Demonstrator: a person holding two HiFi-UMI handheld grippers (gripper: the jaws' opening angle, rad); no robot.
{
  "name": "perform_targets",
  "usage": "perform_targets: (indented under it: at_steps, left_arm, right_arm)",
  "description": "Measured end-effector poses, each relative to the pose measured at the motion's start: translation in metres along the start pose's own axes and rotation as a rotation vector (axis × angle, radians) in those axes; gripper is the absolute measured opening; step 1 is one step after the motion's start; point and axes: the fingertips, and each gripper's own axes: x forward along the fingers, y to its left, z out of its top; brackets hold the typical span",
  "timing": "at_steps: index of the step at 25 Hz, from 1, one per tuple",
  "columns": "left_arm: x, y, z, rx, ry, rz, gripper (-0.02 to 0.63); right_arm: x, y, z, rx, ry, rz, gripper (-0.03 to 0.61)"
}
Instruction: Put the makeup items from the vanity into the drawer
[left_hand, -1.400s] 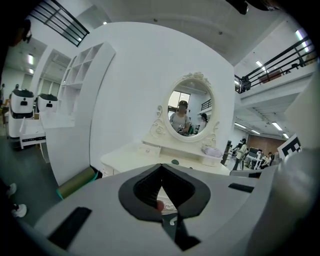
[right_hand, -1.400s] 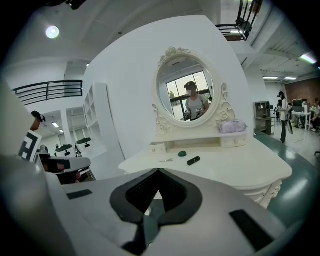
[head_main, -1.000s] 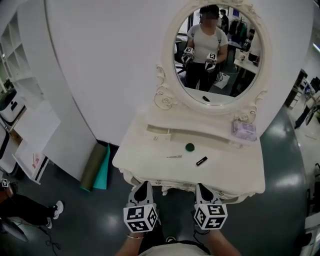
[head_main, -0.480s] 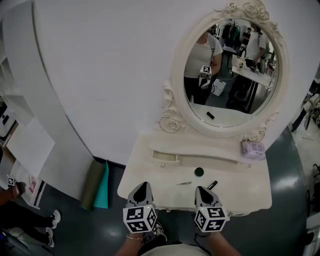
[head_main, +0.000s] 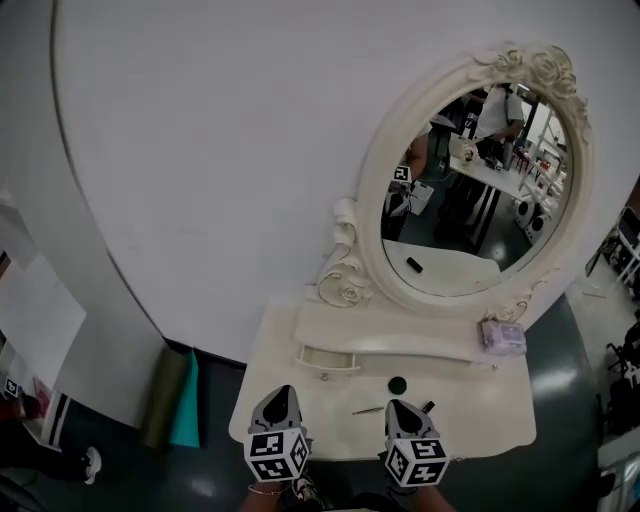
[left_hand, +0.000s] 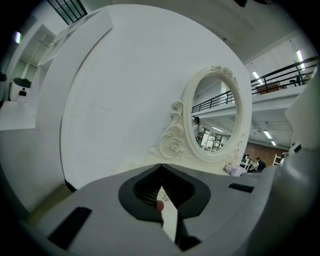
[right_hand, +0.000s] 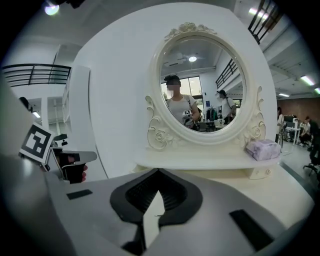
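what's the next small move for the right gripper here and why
Probably open the right gripper and ease it toward the black tube just ahead: its jaws are shut with nothing between them, and the tube lies on the vanity top, nearest that gripper.

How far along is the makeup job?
Done: nothing visible. The green disc, thin stick and black tube all lie on the vanity. In hand: nothing; the left gripper and right gripper are shut and empty, at the vanity's front edge. Left: all three items into the drawer.
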Motion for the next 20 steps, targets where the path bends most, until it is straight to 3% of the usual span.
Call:
perform_targets:
  at_steps: [8,20]
  left_arm:
    - [0.022,0.005,-0.009,-0.005,0.039,0.016,0.008]
    - [0.050,-0.021,-0.031,0.012,0.102,0.111,0.008]
  right_arm:
    - [0.025,-0.007,0.003,0.003,0.029,0.015,0.015]
    - [0.070,-0.032,-0.003,-0.031,0.117,0.232,0.015]
